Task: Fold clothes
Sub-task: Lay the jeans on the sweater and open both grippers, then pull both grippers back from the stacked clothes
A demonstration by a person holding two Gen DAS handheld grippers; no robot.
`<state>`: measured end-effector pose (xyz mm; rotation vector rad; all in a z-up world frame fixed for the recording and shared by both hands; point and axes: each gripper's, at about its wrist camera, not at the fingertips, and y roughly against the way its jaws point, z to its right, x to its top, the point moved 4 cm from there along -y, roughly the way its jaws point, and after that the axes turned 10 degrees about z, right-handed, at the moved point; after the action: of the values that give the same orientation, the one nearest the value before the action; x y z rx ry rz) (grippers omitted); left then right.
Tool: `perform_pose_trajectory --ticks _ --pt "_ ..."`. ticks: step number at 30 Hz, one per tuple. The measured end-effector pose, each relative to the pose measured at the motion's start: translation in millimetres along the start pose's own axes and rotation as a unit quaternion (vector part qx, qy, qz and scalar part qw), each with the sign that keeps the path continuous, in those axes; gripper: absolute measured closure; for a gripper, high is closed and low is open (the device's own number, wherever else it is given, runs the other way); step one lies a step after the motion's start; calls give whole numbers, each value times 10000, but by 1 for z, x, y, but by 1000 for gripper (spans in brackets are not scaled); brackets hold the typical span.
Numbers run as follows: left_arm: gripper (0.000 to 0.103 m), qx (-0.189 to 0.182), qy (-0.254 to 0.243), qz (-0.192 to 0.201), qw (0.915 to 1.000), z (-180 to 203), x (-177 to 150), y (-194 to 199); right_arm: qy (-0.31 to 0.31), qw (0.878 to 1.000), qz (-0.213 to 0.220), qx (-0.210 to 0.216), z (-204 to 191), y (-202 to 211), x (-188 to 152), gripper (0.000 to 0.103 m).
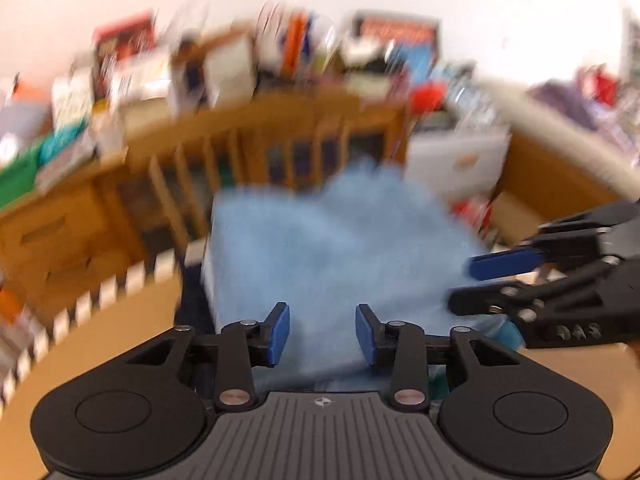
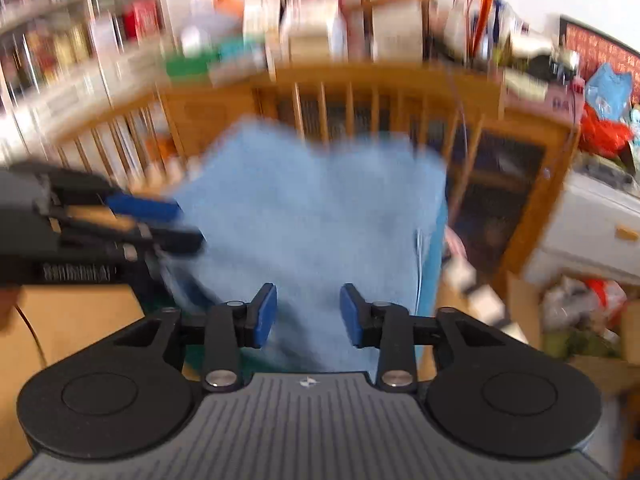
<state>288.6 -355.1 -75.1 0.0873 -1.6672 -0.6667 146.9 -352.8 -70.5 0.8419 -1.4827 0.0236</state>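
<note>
A light blue cloth spreads out ahead of both grippers, blurred by motion, with a darker blue edge along its side. In its own view, my left gripper has its blue pads wide apart; the cloth shows in the gap with neither pad pressing on it. My right gripper stands the same way over the cloth's near part. Each gripper also shows in the other's view, at the cloth's side edge: the right gripper and the left gripper, both with fingers apart.
A tan table surface lies under the grippers. Behind the cloth stands a wooden slatted cabinet piled with boxes and books. A white drawer unit, cardboard boxes and crowded shelves surround it.
</note>
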Motion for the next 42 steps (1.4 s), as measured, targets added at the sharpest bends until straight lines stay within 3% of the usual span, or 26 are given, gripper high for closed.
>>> perform_pose_trajectory --ticks 2,5,9,14,19,22,25,32,42 --pt "52 136 179 423 9989 -8 24 -10 -7 9993 303 -210 13 -12 22 66" --pt "56 510 377 187 9978 -22 36 -59 -392 9972 357 -529 42 -52 43 66" --pt "63 878 748 -447 9923 -46 19 -106 -764 9931 131 -885 66 -96 40 67" --pt "65 788 775 -462 9928 -59 -1 -116 -547 9940 36 -949 68 -113 10 72" --pt "65 843 749 -418 9927 -57 -6 -114 -178 9937 -5 -1106 60 -114 9 71" --pt "61 1024 501 -501 9922 -39 4 -99 -303 9927 119 -1165 52 -98 17 67" --pt "47 874 758 -550 9918 -25 4 -66 -812 9908 322 -1035 42 -60 18 69" --pt "27 857 660 -540 9927 11 -24 17 -875 9888 441 -1124 -1 29 -18 58" --pt "19 789 1405 -863 9832 29 -62 71 -1018 9891 167 -1046 -40 75 -58 51"
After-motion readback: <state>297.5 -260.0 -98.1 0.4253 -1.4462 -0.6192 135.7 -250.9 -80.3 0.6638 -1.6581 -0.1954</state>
